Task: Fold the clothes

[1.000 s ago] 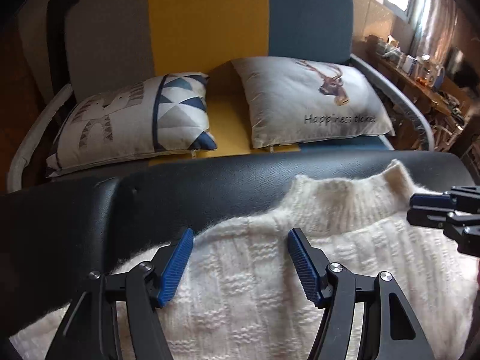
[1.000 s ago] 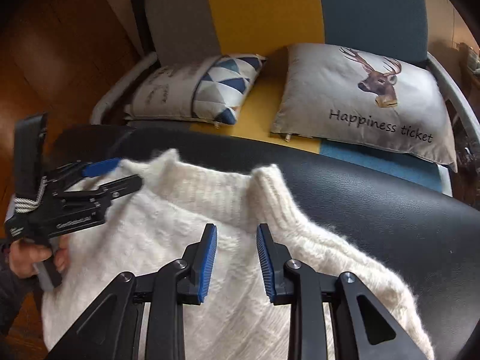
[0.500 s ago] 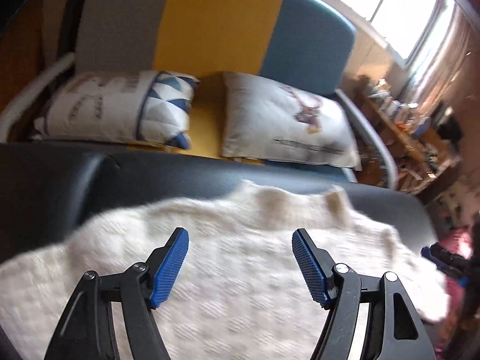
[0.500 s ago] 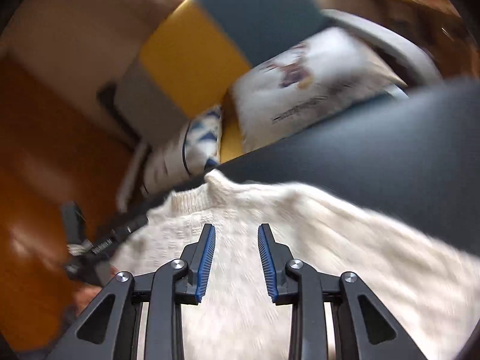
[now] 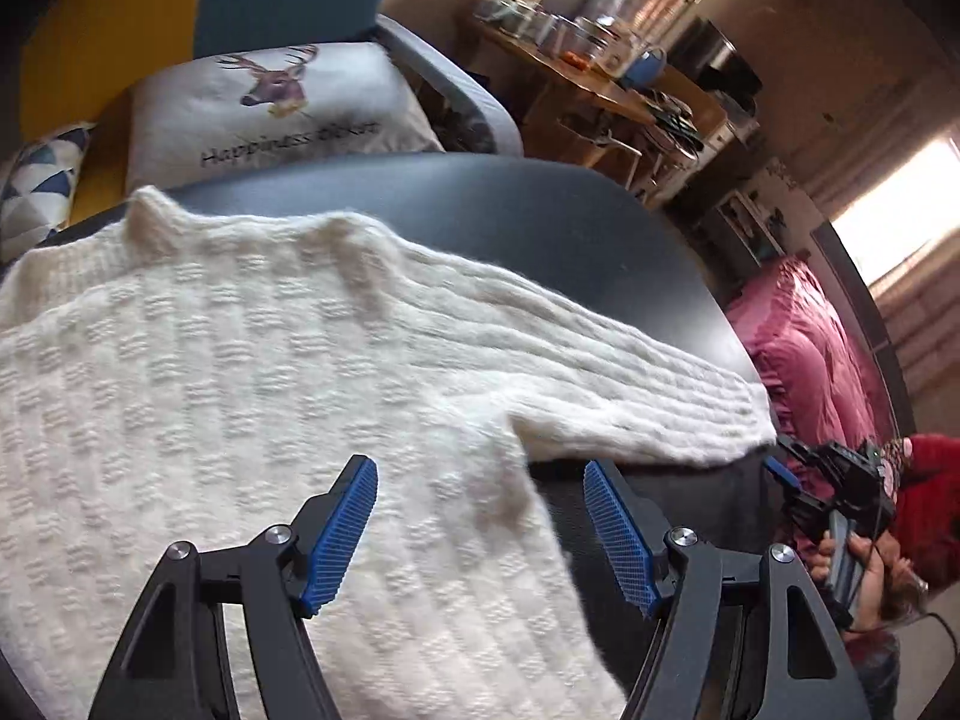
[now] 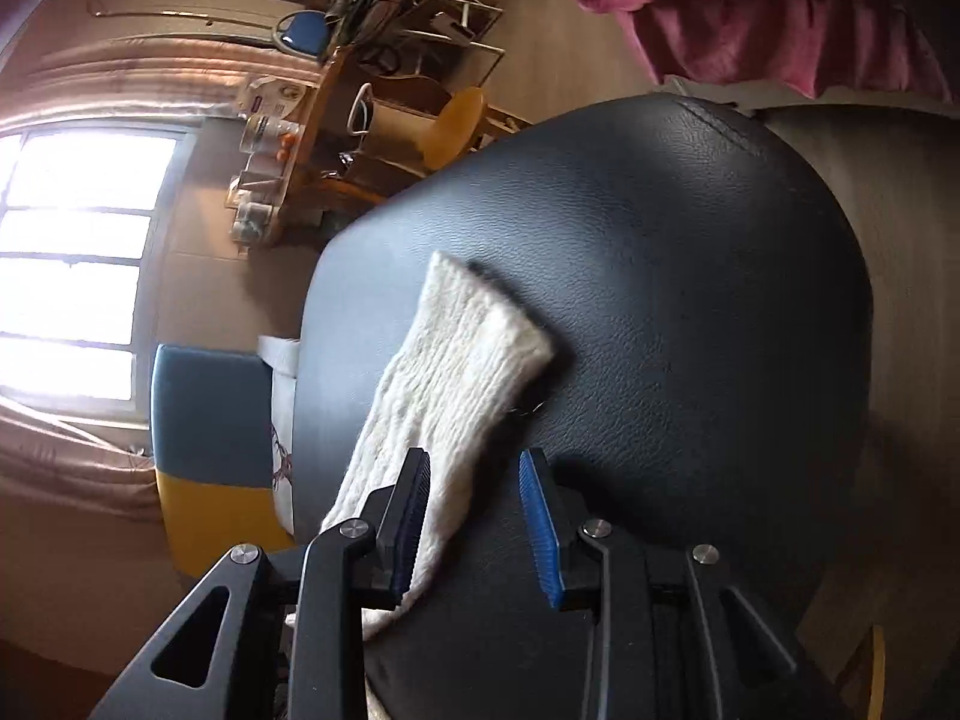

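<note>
Clearly, from the left wrist view, the white knitted sweater lies spread flat on the black padded table, its collar toward the sofa side and one sleeve stretched out sideways from the body, reaching the table's edge. The left gripper hangs just above the sweater where that sleeve joins the body, jaws wide apart and holding nothing; one blue pad sits over the knit, the other over bare table. That placement suits a start on the sleeve fold, I judge, since the armpit is the natural hinge. Beyond the sleeve's cuff, off the table's edge, the right gripper shows small in a hand; its jaws are hard to read from here. A deer-print cushion rests on the sofa behind the table.

From the right wrist view, rolled sideways, the right gripper points along the sleeve from near the sweater's body toward the cuff. Its jaws stand moderately open, empty, with the left pad over the sleeve's edge and the other over the table. No fold has been made yet.
</note>
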Demonstrator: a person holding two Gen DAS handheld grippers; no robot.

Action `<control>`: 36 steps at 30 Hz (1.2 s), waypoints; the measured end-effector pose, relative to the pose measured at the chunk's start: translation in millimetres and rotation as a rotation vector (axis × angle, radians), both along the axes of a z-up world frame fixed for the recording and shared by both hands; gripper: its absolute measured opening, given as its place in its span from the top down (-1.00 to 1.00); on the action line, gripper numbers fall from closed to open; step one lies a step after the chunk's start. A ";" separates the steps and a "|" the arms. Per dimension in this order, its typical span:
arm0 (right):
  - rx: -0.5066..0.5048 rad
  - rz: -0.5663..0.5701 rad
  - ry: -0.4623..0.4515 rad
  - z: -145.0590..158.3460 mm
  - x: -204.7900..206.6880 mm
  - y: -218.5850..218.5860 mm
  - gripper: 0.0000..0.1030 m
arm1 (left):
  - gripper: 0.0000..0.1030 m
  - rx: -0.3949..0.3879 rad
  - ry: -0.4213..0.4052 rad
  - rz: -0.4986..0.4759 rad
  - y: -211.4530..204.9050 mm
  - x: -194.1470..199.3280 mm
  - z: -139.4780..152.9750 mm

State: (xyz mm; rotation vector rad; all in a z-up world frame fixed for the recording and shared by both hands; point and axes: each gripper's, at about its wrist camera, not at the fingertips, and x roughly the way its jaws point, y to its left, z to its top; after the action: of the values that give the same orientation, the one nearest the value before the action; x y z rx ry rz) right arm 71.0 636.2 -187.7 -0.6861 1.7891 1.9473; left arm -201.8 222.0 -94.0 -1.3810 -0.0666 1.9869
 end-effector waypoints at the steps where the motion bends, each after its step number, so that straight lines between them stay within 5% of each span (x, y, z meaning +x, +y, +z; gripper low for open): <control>1: -0.005 -0.015 0.041 -4.1 -3.7 1.2 0.39 | -0.41 -0.005 -0.002 -0.026 9.8 7.0 1.5; 4: 0.074 0.013 0.047 -4.3 -27.1 -1.4 0.48 | -0.41 -0.023 0.002 -0.083 32.9 24.6 6.5; 7: 0.232 0.161 0.000 7.1 -60.2 -15.4 0.77 | -0.41 -0.024 0.000 -0.118 49.5 35.9 11.4; 12: 0.570 0.527 0.054 48.6 -110.3 -81.4 0.77 | -0.41 0.068 -0.128 -0.145 81.6 31.0 16.1; 17: 0.672 0.864 -0.020 34.7 -142.3 -138.6 0.63 | -0.55 0.144 -0.331 -0.142 118.9 14.9 -0.9; 25: 0.667 0.868 -0.004 24.5 -141.4 -143.3 0.61 | -0.56 0.217 -0.571 -0.023 133.3 -7.3 -43.4; 32: 0.698 0.849 -0.011 27.7 -137.5 -148.4 0.50 | -0.49 0.275 -0.630 0.004 149.9 -13.0 -47.6; 36: 0.731 0.840 -0.029 29.6 -136.0 -155.5 0.47 | 0.38 0.235 -0.627 -0.009 171.3 -7.5 -51.2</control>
State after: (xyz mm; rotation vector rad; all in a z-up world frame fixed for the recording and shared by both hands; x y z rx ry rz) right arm -65.1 480.7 -158.1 -1.2764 0.6376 2.8247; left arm -209.3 393.3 -145.1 -1.7783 -0.5562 1.4148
